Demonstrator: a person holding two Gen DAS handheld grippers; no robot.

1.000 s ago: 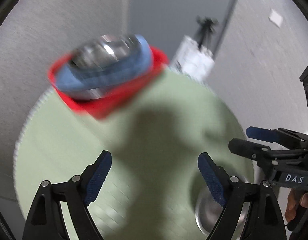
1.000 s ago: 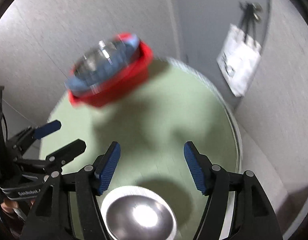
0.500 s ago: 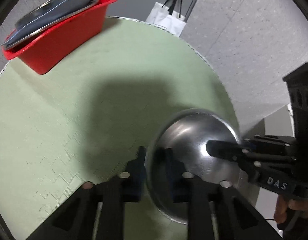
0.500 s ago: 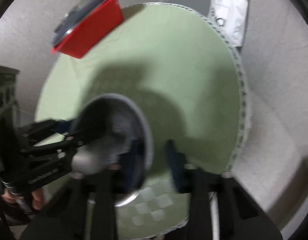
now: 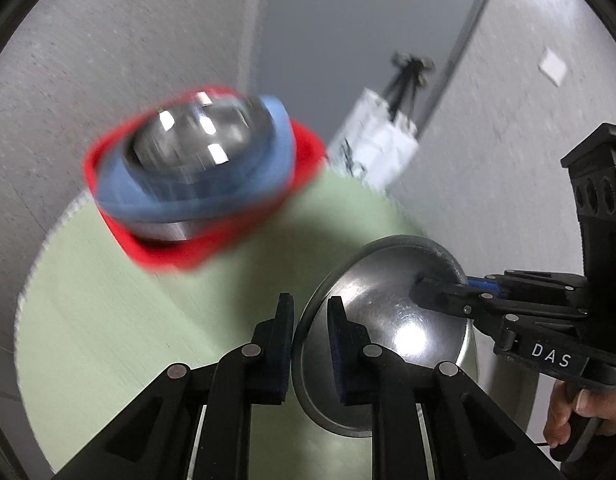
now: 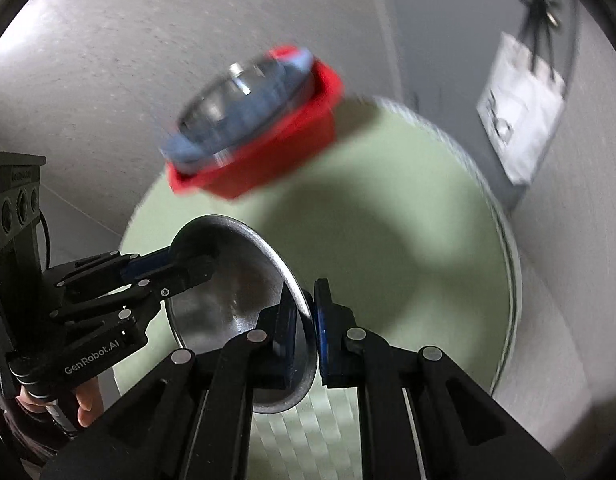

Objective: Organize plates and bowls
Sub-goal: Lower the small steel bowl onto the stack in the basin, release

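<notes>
A steel bowl [image 5: 387, 320] is held above the round green table [image 5: 108, 320] by both grippers. My left gripper [image 5: 309, 312] is shut on its left rim. My right gripper [image 6: 306, 304] is shut on the opposite rim; it also shows in the left wrist view [image 5: 443, 284]. The bowl [image 6: 228, 292] and the left gripper [image 6: 180, 262] both show in the right wrist view. A red tub [image 5: 212, 248] at the table's far side holds a blue plate [image 5: 196, 200] and steel dishes [image 5: 192, 140], all blurred. The tub also shows in the right wrist view [image 6: 276, 152].
A white tote bag [image 5: 379, 144] hangs on the wall behind the table; it also shows in the right wrist view [image 6: 523, 116]. Grey walls surround the table. The table's rim [image 6: 507, 264] runs close on the right.
A second ago both grippers were open over the table with the bowl on it. Both have since shut on the bowl's rim and lifted it, and the views now tilt toward the red tub.
</notes>
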